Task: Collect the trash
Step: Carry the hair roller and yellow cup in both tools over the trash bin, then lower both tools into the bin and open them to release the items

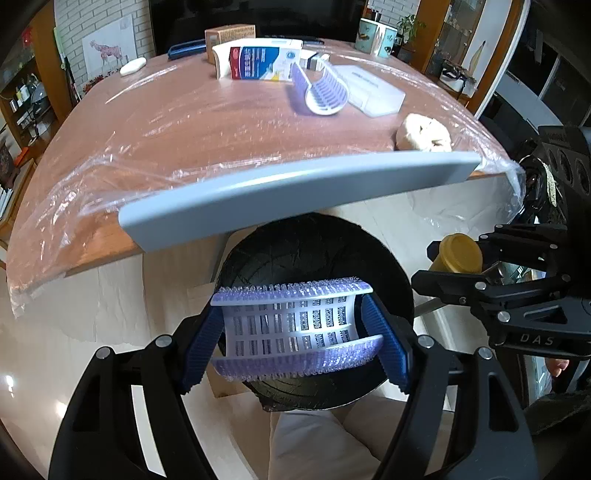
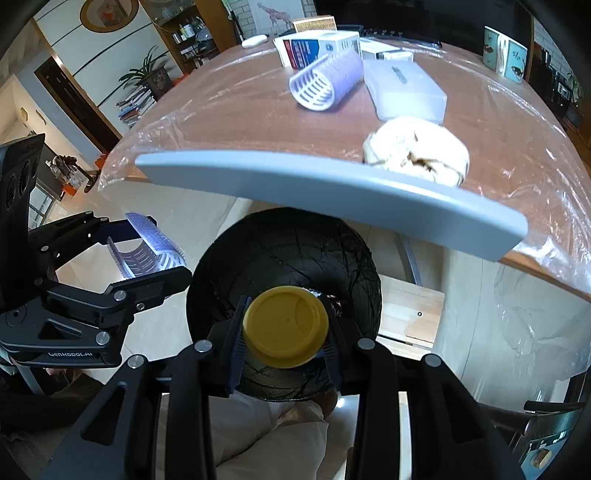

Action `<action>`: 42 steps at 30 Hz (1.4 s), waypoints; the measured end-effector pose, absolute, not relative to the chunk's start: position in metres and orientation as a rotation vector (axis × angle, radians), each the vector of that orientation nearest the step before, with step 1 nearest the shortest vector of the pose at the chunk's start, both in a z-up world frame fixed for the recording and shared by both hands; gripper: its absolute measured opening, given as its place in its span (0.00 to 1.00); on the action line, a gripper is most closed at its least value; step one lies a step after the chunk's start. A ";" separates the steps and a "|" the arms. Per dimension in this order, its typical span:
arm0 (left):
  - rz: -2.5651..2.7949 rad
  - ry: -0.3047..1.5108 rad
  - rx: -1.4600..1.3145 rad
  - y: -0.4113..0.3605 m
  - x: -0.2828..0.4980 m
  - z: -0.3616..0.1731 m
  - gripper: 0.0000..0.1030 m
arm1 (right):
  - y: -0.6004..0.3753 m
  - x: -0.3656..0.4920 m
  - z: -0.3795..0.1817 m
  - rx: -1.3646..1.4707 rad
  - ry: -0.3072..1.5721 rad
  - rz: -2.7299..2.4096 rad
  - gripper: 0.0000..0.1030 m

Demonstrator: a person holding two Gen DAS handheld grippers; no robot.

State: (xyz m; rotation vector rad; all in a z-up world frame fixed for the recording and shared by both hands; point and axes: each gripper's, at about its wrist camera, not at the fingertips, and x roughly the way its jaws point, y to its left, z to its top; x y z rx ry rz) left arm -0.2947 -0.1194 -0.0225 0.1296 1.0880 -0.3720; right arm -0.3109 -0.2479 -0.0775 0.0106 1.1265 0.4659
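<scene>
My left gripper (image 1: pixel 295 336) is shut on a purple and white hair roller (image 1: pixel 295 325), held crosswise over a round bin lined with a black bag (image 1: pixel 317 243). My right gripper (image 2: pixel 284 332) is shut on a small yellow-capped container (image 2: pixel 284 326) above the same bin (image 2: pixel 288 251). The right gripper (image 1: pixel 476 266) with the yellow cap (image 1: pixel 460 253) shows at the right of the left wrist view. In the right wrist view the left gripper (image 2: pixel 147 254) with its roller (image 2: pixel 151 251) appears at the left. A second roller (image 1: pixel 321 90) (image 2: pixel 325 83) and a crumpled paper ball (image 1: pixel 424 134) (image 2: pixel 417 149) lie on the table.
A grey chair back (image 1: pixel 295 192) (image 2: pixel 332 192) stands between the bin and the plastic-covered wooden table (image 1: pixel 184 122) (image 2: pixel 229 110). On the table are a carton (image 1: pixel 258 62), a clear plastic box (image 1: pixel 373 92) (image 2: pixel 404 90), a mug (image 1: pixel 376 37) and a brown box (image 1: pixel 229 35).
</scene>
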 end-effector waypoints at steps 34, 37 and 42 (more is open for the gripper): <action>-0.341 1.186 0.178 -0.122 -0.282 -0.074 0.74 | -0.239 -0.296 -0.127 -0.019 1.229 0.412 0.35; -0.338 1.190 0.180 -0.121 -0.280 -0.079 0.74 | -0.238 -0.294 -0.129 -0.022 1.234 0.410 0.35; -0.334 1.196 0.185 -0.121 -0.277 -0.083 0.74 | -0.237 -0.291 -0.131 -0.024 1.240 0.409 0.35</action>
